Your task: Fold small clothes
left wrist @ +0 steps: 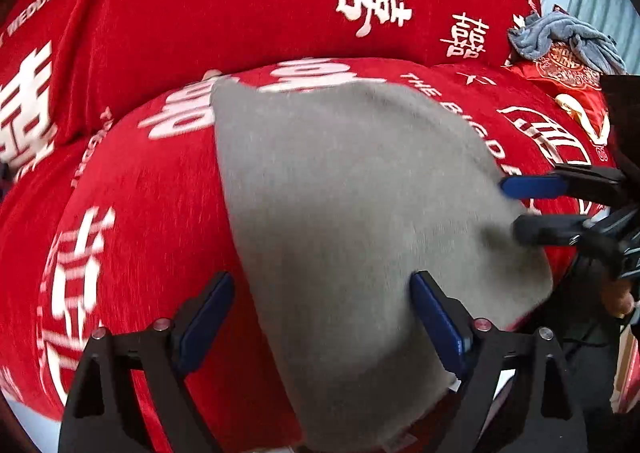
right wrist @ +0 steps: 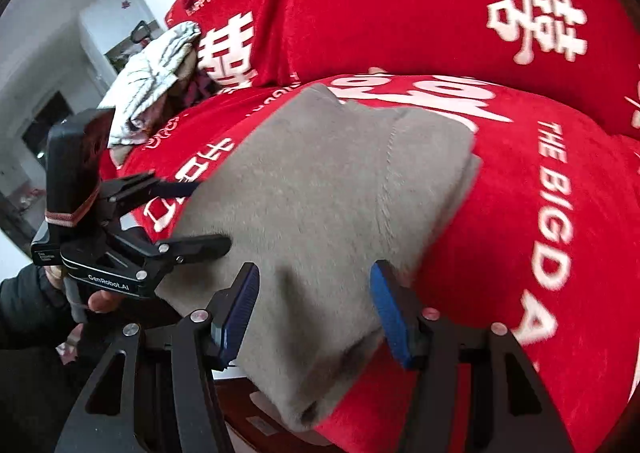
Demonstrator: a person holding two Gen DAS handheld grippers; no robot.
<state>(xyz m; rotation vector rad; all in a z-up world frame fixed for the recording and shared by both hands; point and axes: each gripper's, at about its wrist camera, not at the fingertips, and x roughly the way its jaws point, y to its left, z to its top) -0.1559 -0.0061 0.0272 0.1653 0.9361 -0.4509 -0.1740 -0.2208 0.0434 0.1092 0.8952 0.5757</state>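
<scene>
- Your grey garment (left wrist: pixel 352 221) is lying folded on the red sofa cover (left wrist: pixel 160 193), on the seat cushion, with its near end hanging over the front edge. In the right wrist view you can see a seam running down it.
- Your left gripper (left wrist: pixel 322 325) is spread wide: the blue pads (left wrist: pixel 436 325) sit apart with the garment's left edge between them, and nothing is pinched. So it's released, not grasping.
- Your right gripper (right wrist: pixel 314 309) is parted too, blue pads either side of the near end of the garment. The cloth lies between the jaws, but the pads don't look pressed onto it, so I'd call that one released as well.
- Writing on the cover: "THE BIG DAY" in white, "HAPPY WEDDING" partly cut off, plus big white double-happiness characters all over.
- The left gripper's body, seen from the right wrist view, reads "GenRobot.AI" in small white letters.
- A bluish grey cloth (left wrist: pixel 568 39) is bunched up on the far right of the sofa, on a red bag (left wrist: pixel 572 73) with gold print too blurry to read.
- A white-and-grey striped cloth (right wrist: pixel 154 81) is heaped at the left end.
</scene>
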